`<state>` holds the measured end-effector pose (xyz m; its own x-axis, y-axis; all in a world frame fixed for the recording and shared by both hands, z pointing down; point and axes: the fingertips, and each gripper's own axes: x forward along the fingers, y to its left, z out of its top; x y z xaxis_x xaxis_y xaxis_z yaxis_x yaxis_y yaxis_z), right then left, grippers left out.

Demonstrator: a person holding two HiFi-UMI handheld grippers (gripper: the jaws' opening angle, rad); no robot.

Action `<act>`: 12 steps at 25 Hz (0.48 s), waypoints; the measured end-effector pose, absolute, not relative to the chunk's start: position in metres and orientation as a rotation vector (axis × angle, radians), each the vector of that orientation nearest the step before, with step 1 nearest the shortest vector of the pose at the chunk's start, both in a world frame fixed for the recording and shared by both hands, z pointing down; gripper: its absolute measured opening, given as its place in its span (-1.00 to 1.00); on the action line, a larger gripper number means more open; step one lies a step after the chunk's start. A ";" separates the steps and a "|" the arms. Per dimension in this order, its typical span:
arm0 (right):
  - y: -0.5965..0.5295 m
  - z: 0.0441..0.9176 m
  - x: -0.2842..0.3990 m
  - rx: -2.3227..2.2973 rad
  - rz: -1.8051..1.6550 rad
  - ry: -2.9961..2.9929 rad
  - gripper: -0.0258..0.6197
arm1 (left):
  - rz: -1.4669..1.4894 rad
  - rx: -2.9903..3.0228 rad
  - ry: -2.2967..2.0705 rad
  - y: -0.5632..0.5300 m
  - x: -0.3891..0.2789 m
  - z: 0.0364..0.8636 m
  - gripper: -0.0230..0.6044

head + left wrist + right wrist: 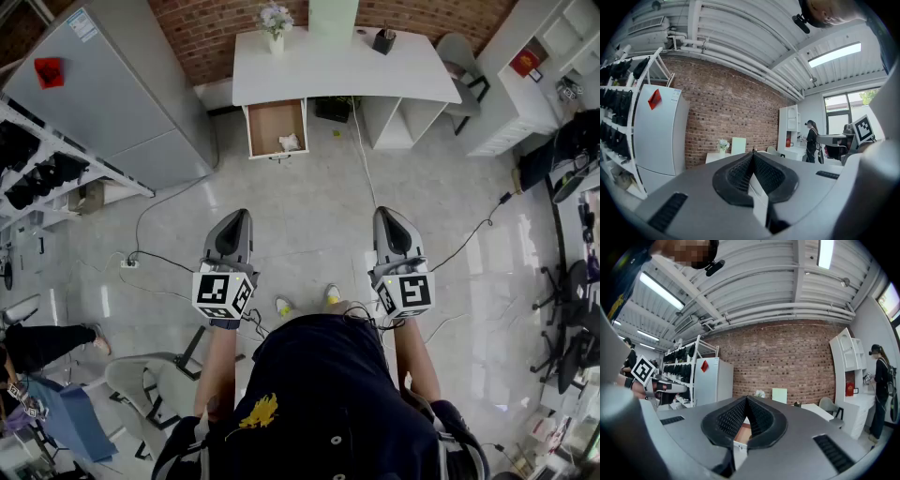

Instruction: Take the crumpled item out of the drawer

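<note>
1. Approach is the step in hand, as I judge it: the person stands on the tiled floor (309, 216) well apart from the white desk (337, 70), and the task's thing is not yet touched
2. Crumpled item (289, 142) lies in the open drawer (267, 120), near its front wall and toward the right as the person faces it. It is a small white wad with creased, irregular folds, perhaps paper or tissue, though it is too small to tell which
3. The drawer hangs out under the desk's left end, a shallow box with white walls and a plain brown wooden bottom
4. Left gripper (241, 215) points ahead with its 2 jaws pressed together, ribbed black pads meeting at the tips and nothing between them
5. Right gripper (382, 212) is likewise closed at the tips and empty. In the right gripper view the drawer's brown bottom shows beyond the pads
6. Both grippers have smooth grey shells, and each carries a cube with black-and-white square markers
7. Next move, by my reckoning: walk up to the desk, spread 1 gripper's jaws, lower them over the wad and close lightly, since so soft and light a thing should compress and lift with little force
8. Behind the desk runs a rough red brick wall (206, 33); a smooth grey fridge (112, 84) stands to the left, and a small white vase (275, 42) of pale flowers sits on the desktop
</note>
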<state>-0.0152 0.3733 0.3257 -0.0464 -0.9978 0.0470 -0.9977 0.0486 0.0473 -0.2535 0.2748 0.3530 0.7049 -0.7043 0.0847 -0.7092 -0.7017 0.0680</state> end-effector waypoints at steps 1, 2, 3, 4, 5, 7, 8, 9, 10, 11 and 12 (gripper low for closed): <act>0.378 0.327 -0.011 2.107 -0.005 -2.206 -0.84 | 0.088 2.808 -1.161 0.278 -0.252 0.355 -0.88; 0.383 0.329 -0.006 2.095 -0.004 -2.188 -0.84 | 0.095 2.804 -1.156 0.280 -0.250 0.358 -0.88; 0.387 0.331 0.000 2.092 0.002 -2.173 -0.84 | 0.102 2.799 -1.155 0.281 -0.248 0.360 -0.88; 0.391 0.333 0.006 2.097 0.012 -2.163 -0.84 | 0.107 2.794 -1.157 0.282 -0.245 0.361 -0.88; 0.395 0.335 0.012 2.106 0.025 -2.156 -0.84 | 0.112 2.791 -1.160 0.284 -0.243 0.363 -0.88; 0.402 0.341 0.022 2.116 0.047 -2.146 -0.84 | 0.130 2.788 -1.162 0.289 -0.238 0.368 -0.88; 0.405 0.345 0.026 2.110 0.051 -2.140 -0.84 | 0.143 2.787 -1.161 0.291 -0.234 0.372 -0.88; 0.407 0.349 0.030 2.098 0.051 -2.133 -0.84 | 0.155 2.784 -1.161 0.294 -0.230 0.375 -0.88; 0.407 0.354 0.034 2.080 0.049 -2.125 -0.84 | 0.165 2.780 -1.161 0.295 -0.225 0.378 -0.88; 0.408 0.358 0.037 2.061 0.048 -2.121 -0.84 | 0.174 2.776 -1.161 0.297 -0.220 0.381 -0.88; 0.408 0.362 0.041 2.044 0.051 -2.122 -0.84 | 0.182 2.773 -1.163 0.299 -0.214 0.382 -0.88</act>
<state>0.0409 0.4082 0.3619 -0.0276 -0.9862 0.1631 -0.9929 0.0459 0.1096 -0.2135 0.2985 0.3822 0.6959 -0.7000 0.1604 -0.7155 -0.6949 0.0718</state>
